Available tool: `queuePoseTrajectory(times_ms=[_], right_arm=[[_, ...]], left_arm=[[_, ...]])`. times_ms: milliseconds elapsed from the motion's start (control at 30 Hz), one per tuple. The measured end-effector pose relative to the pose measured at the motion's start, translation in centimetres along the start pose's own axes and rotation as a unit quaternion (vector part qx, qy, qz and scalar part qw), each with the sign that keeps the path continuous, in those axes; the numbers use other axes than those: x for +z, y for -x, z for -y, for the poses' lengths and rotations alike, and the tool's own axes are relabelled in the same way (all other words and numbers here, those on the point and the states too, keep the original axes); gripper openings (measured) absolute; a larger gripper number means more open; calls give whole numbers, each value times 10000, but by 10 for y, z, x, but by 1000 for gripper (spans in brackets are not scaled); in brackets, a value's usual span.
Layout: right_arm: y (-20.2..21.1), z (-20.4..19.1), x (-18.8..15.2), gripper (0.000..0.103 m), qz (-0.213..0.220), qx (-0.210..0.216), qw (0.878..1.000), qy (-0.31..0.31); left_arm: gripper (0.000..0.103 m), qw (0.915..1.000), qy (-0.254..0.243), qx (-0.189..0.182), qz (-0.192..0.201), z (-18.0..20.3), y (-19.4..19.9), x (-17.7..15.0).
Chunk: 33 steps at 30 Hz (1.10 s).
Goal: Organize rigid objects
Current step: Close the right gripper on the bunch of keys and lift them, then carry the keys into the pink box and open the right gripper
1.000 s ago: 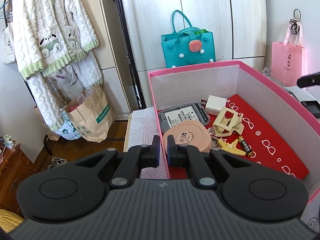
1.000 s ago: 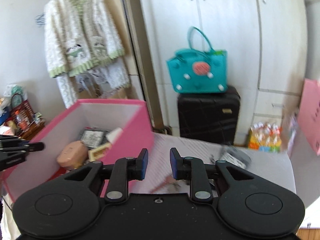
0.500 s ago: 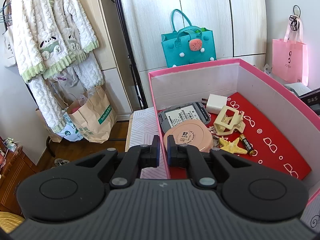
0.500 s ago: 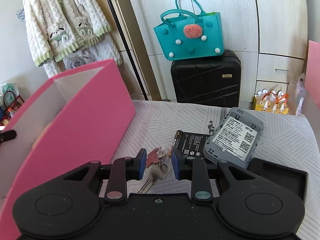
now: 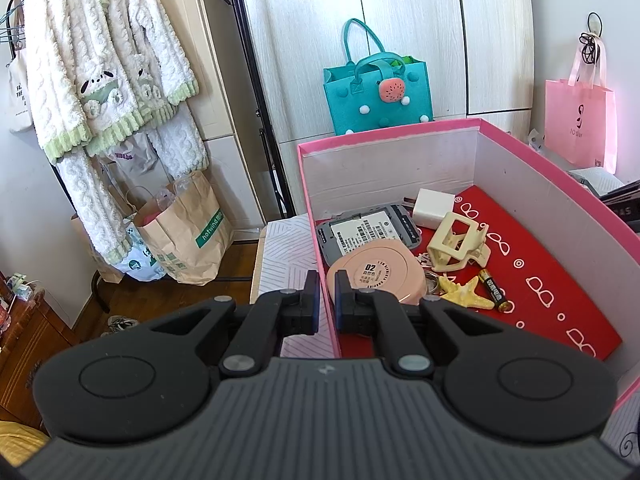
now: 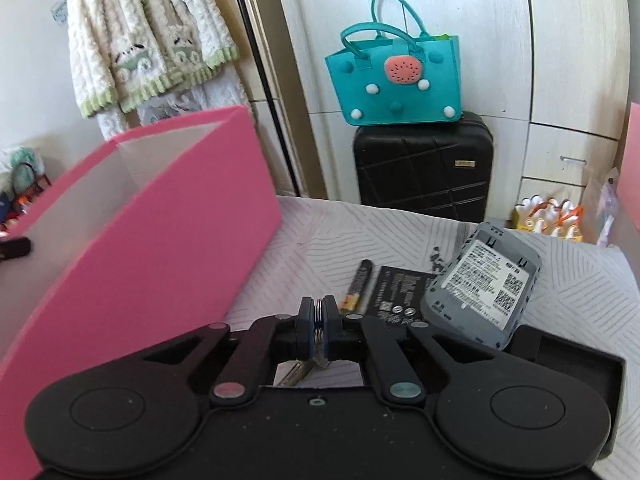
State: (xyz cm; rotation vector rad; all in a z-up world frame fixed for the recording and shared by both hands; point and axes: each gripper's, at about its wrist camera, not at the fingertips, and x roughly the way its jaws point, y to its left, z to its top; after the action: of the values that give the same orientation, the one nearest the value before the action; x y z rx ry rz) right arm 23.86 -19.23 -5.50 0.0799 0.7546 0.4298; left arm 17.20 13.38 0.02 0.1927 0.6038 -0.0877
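Patterned table point(image 6: 360, 236); right claw point(image 6: 319, 320) clamped on keys point(image 6: 319, 322), bound for pink box point(image 5: 520, 184). Left claw point(image 5: 327, 300) pinching box wall, steadying.

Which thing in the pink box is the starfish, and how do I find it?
Look inside the pink box, on its red floor near the front. The starfish lies between the round pink compact and the battery. It is the only pale yellow, five-armed shape there.

Both claws, left claw point(image 5: 327, 300) and right claw point(image 6: 319, 322), are matte black, with round discs, silver pivot screws and blue-edged pads.
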Motion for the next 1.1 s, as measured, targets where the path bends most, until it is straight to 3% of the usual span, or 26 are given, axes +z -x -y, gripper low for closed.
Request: queuePoseTrajectory(times_ms=[333,467,767,1100], right_arm=[[48,-23,9,6,396,212,9986,288],[69,-35,19,6,696,90,9956,624],[121,-62,52,6,1366,323,9856,940],[130,-104,54,6,1306,988,9774,1339]], left_arm=[[7,10000,-30,13,-2,2,0,0],[7,10000,-32,11,0,1,0,-1],[7,10000,-31,10,2,1,0,-1],[7,10000,-34,15,1,2,-1,-1]])
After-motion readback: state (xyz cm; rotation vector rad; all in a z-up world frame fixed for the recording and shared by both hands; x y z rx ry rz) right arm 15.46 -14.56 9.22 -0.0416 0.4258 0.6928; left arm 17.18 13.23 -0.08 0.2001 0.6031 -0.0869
